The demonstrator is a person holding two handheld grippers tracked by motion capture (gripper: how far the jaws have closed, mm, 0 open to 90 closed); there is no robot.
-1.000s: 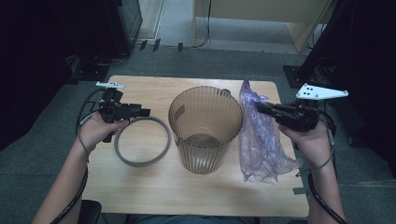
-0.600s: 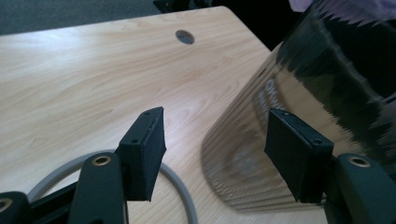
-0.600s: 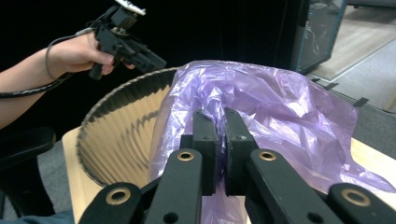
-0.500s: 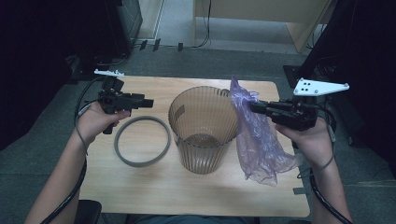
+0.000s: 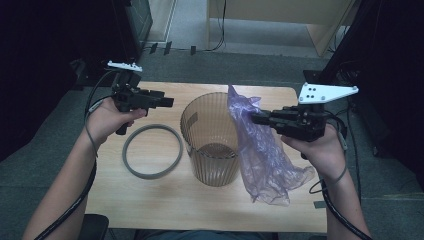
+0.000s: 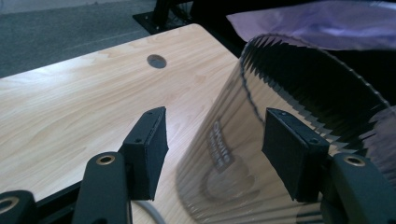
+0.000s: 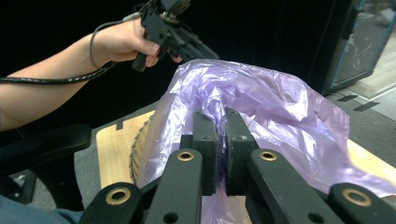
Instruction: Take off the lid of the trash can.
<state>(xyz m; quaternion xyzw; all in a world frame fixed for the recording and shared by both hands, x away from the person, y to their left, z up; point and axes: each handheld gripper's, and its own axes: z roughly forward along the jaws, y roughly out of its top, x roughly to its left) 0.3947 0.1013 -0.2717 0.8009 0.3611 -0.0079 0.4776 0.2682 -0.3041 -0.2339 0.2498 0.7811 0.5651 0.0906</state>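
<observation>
From the high view, the right gripper (image 5: 254,118) is clamped on the top edge of a purple plastic bag (image 5: 265,160), which hangs from the jaws just beside the ribbed translucent bin (image 5: 210,137), with its lower end crumpled on the wooden table (image 5: 150,200); the left gripper (image 5: 169,102) hovers near the bin's far-left rim with its jaws apart and nothing between them, and a grey ring (image 5: 152,151) lies flat on the table beside the bin. In the left gripper view the two black jaws stand apart, the bin (image 6: 261,140) just ahead of them and the bag (image 6: 327,23) draped behind its rim. In the right gripper view the jaws are pressed together on a fold of the bag (image 7: 261,107), the film billowing ahead of them, with the left gripper (image 7: 173,28) farther off. The bag looks light, limp and slippery, likely to slide or tear if tugged, so a second hold on the opposite edge of its mouth would probably spread it best over the stiff, light bin
</observation>
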